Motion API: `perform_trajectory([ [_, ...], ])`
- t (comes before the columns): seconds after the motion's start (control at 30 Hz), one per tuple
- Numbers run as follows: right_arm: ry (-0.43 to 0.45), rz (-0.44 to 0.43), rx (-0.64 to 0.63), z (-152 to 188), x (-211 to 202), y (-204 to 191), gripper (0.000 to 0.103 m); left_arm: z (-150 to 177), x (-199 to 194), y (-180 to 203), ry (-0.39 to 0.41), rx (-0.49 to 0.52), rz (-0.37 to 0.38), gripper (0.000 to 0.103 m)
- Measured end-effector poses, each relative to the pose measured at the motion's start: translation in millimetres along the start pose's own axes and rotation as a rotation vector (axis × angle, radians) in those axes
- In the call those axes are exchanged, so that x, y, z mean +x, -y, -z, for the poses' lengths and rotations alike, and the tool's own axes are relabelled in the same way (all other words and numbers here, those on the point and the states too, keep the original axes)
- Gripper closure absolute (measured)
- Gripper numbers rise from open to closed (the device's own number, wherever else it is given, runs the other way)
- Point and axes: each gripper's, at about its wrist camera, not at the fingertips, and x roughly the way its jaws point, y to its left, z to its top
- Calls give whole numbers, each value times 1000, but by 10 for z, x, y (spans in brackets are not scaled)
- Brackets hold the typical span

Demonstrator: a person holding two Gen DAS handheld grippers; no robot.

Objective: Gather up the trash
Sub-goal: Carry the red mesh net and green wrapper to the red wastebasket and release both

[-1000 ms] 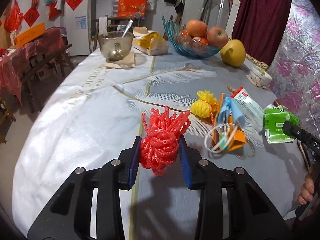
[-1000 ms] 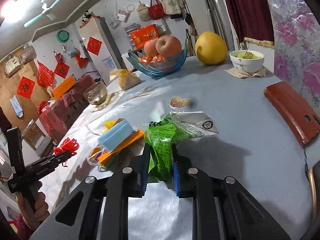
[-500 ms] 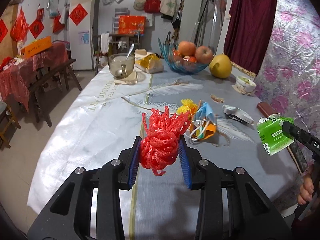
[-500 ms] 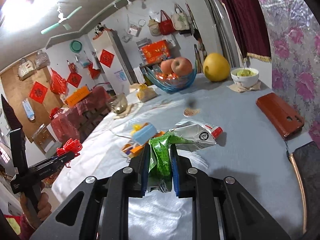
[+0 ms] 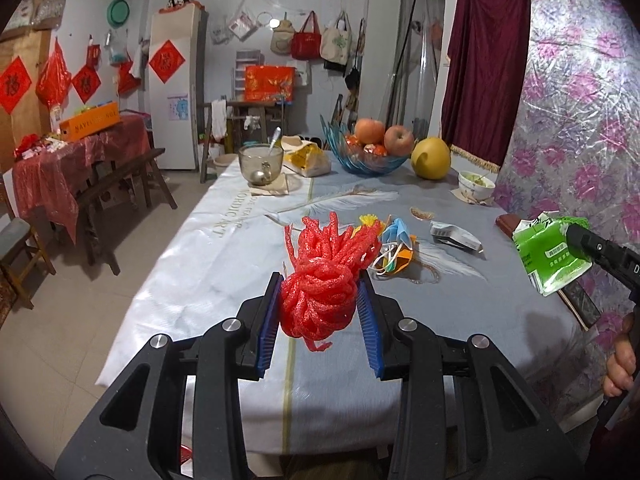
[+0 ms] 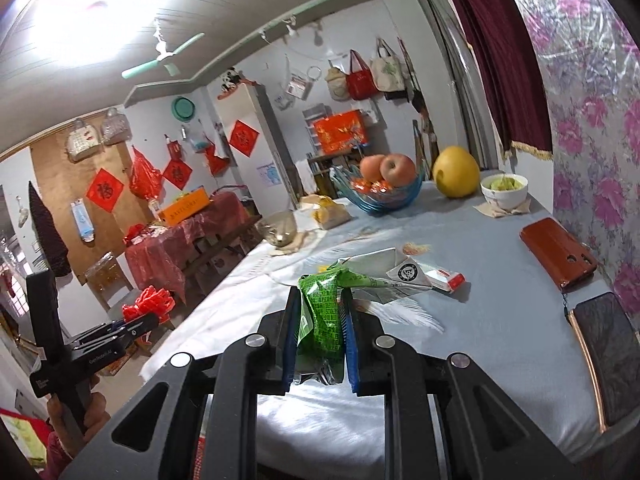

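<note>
My left gripper [image 5: 319,300] is shut on a red foam fruit net [image 5: 320,280] and holds it up in front of the table's near edge. My right gripper [image 6: 320,312] is shut on a crumpled green wrapper [image 6: 322,312], also lifted off the table; it shows at the right of the left wrist view [image 5: 550,256]. The left gripper with the red net shows in the right wrist view [image 6: 150,306]. On the table lie a blue face mask on an orange wrapper [image 5: 396,246], a yellow foam net [image 5: 370,222] and a white toothpaste box [image 5: 456,236].
The grey-white tablecloth [image 5: 224,248] carries a glass bowl with a spoon [image 5: 261,164], a blue fruit bowl [image 5: 370,156], a yellow pomelo [image 5: 431,159], a small white bowl [image 5: 476,184], a red phone case [image 6: 558,254] and a dark phone [image 6: 608,352]. A bench [image 5: 116,196] stands left.
Both grippers have pulled back and up from the table with their loads. The green wrapper has been lifted off the cloth. The table looks farther away.
</note>
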Motion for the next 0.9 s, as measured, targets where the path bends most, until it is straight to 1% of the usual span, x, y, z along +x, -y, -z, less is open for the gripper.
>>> perform_trajectory([
  [0.2, 25, -40, -33, 22, -219, -295, 83, 81, -379, -134, 58, -14, -20, 65],
  [0.3, 37, -64, -55, 31, -320, -470, 83, 120, -514, -184, 76, -17, -35, 65],
  [0.53, 56, -117, -112, 67, -495, -888, 83, 291, -841, -435, 110, -49, -64, 65],
  [0.7, 44, -155, -148, 105, -500, -1172, 83, 428, -975, -626, 118, -69, -94, 65],
  [0.9, -1, -204, -195, 171, -389, -1533, 83, 609, -1140, -936, 129, -109, -132, 65],
])
